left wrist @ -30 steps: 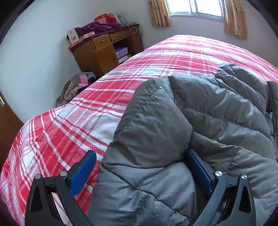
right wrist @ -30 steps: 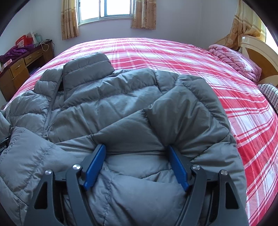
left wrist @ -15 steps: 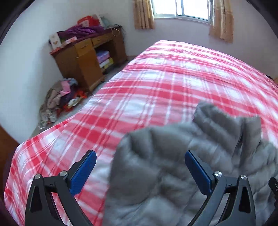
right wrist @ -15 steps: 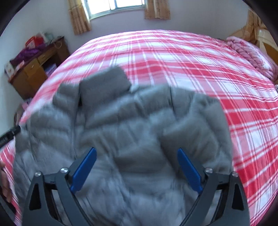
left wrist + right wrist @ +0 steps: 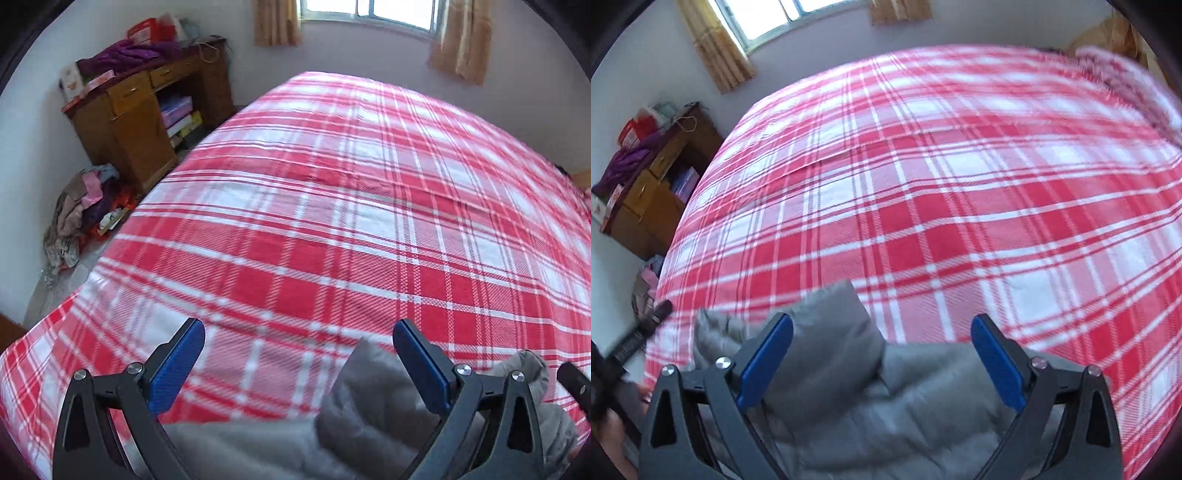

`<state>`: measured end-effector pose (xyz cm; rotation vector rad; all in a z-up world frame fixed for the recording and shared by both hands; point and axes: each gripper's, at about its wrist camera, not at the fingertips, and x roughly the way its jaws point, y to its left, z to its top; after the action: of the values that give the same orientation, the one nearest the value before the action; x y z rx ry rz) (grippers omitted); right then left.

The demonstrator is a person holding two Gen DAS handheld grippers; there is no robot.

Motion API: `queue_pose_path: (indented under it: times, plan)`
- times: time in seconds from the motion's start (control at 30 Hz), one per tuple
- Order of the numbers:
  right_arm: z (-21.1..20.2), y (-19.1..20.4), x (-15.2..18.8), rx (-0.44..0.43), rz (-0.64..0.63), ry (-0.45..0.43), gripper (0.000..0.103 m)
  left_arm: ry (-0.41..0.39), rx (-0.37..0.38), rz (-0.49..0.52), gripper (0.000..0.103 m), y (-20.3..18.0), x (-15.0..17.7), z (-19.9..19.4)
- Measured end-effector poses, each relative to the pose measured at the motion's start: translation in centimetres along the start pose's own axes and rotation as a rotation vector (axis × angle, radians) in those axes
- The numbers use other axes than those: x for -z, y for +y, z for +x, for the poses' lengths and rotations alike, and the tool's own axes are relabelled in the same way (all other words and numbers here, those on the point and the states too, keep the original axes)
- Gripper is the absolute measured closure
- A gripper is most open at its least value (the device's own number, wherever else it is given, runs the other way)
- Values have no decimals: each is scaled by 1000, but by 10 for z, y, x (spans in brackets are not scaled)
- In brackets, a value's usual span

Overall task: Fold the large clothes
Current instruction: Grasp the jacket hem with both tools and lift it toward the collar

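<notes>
- Both my tongs stand wide apart with nothing pinched between the blue pads. The right tongs (image 5: 882, 354) have just been opening, and in the frames only loose jacket lies below them, not pressed by either pad.
- The left tongs (image 5: 298, 360) are likewise spread; I see plaid blanket through most of the gap and a hump of grey fabric by the right-hand pad.
- The jacket (image 5: 849, 387), a grey quilted one, lies on the bed (image 5: 332, 221) at the near edge, low in both views, bunched under the tongs. One padded flap sticks up toward the far side in the right view.
- I judge it lies released there because a fold has been laid down: both tongs hang clear above it, tilted down at the bed, so the fabric rests under its own weight.
- The big bare stretch of plaid beyond the jacket gives room to lay out or turn the bundle for a further fold.
- Containers: the wooden cabinet (image 5: 140, 122) by the wall has an open shelf holding what look like flat boxes or books. Purple cloth and boxes sit on top.
- A heap of clothes (image 5: 81, 206) lies on the floor beside it, well apart from the bed's jacket.
</notes>
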<state>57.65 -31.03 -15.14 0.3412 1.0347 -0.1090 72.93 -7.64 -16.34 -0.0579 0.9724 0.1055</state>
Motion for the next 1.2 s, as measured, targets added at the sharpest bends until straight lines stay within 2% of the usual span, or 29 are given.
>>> queue_pose_path:
  times: [0.23, 0.27, 0.3, 0.33, 0.37, 0.4, 0.43, 0.47, 0.5, 0.63, 0.73, 0.8, 0.9, 0.97, 1.07, 1.2]
  plan:
    - [40, 8, -8, -30, -13, 70, 4, 33, 64, 100, 2, -15, 12, 20]
    - [43, 9, -6, -30, -31, 80, 4, 30, 88, 113, 16, -15, 16, 17]
    - [45, 10, -2, -40, -67, 98, 7, 31, 120, 134, 39, -15, 20, 13]
    - [45, 10, 0, -46, -94, 105, 19, 38, 135, 155, 49, -14, 23, 9]
    - [43, 10, 2, -47, -112, 109, 26, 47, 153, 176, 68, -14, 27, 4]
    - [40, 10, 7, -43, -149, 120, 45, 39, 166, 192, 83, -14, 31, -3]
    - [38, 9, 9, -42, -166, 124, 63, 22, 162, 205, 86, -13, 34, -11]
    - [28, 7, 16, -50, -184, 112, 70, -18, 151, 226, 88, -11, 39, -24]
    - [19, 4, 21, -48, -200, 96, 83, -46, 145, 239, 92, -11, 42, -32]
    - [-16, -2, 41, -19, -276, 37, 93, -152, 150, 259, 97, 5, 61, -73]
    - [-41, -4, 60, -13, -329, -20, 95, -220, 146, 275, 99, 18, 79, -94]
    - [-50, -4, 72, -6, -359, -50, 96, -238, 144, 269, 99, 27, 95, -99]
    - [-52, -5, 94, 8, -386, -82, 97, -211, 129, 270, 100, 34, 123, -85]
    - [-47, -7, 112, 24, -403, -89, 97, -166, 121, 264, 100, 36, 139, -67]
    - [-33, -12, 129, 49, -410, -80, 97, -145, 111, 252, 100, 36, 147, -53]
    - [-24, -16, 140, 94, -444, -82, 97, -151, 79, 285, 100, 26, 148, -50]
